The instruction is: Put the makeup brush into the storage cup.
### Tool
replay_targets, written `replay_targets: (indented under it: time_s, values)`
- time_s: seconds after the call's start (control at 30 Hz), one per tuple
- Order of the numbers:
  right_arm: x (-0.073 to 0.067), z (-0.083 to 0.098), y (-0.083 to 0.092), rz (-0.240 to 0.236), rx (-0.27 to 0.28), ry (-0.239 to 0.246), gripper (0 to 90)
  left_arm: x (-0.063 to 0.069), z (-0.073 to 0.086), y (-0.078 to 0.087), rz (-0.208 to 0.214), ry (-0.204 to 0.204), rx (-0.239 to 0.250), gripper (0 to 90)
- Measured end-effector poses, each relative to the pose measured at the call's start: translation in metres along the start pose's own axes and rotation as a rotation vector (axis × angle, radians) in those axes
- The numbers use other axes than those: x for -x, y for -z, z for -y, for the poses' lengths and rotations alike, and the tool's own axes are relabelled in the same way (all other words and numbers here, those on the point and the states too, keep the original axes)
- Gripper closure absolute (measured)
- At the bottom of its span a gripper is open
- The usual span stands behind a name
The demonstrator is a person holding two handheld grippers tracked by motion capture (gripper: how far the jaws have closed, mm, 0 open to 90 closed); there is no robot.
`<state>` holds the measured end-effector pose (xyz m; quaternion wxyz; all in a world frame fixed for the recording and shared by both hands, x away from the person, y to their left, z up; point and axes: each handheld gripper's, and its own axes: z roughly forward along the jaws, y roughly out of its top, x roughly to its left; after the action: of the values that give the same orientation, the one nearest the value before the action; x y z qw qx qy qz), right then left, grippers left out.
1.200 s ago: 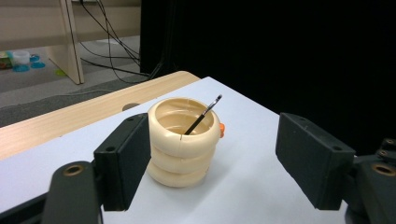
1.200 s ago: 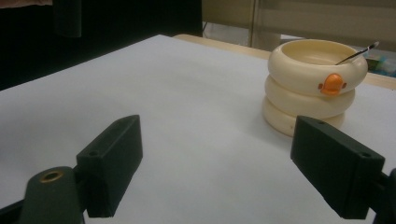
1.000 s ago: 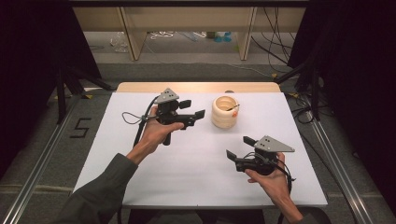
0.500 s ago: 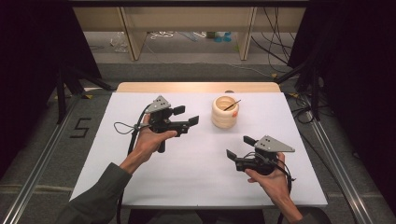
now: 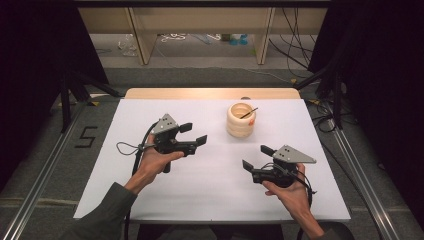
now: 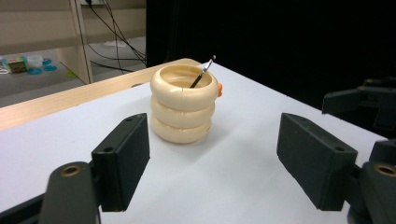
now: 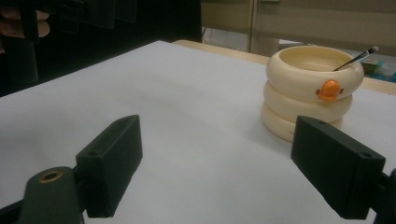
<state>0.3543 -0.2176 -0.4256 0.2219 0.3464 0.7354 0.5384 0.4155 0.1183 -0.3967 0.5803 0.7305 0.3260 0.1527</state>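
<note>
A cream holder (image 5: 240, 120) made of three stacked rings stands at the back middle of the white table (image 5: 215, 195). A thin dark stick (image 5: 248, 113) leans out of it, and an orange knob (image 7: 330, 89) marks its top ring. My left gripper (image 5: 193, 134) hovers left of the holder, open, jaws pointing toward it with nothing between them. In the left gripper view the holder (image 6: 183, 102) stands ahead of the jaws, the stick (image 6: 202, 73) tilted right. My right gripper (image 5: 254, 157) rests at the front right, open and empty, with the holder (image 7: 311, 91) ahead on the right.
A wooden strip (image 5: 210, 93) borders the table's far edge. Beyond it stand shelf legs (image 5: 140, 35) with cables and small items on the floor. Metal rails (image 5: 40, 175) run along both sides. The other hand (image 7: 23, 23) appears at the top left of the right gripper view.
My left gripper has drawn back from the holder, toward the left and the table's front, and sunk a little. The right gripper has stayed put.
</note>
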Motion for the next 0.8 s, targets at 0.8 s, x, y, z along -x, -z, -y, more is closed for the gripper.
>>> replay_targets:
  time_s: [0.8]
  values:
    - [-0.001, 0.0, -0.001, -0.008, 0.032, -0.009, 16.3, 0.008, 0.023, 0.029, -0.006, -0.023, -0.015, 21.4]
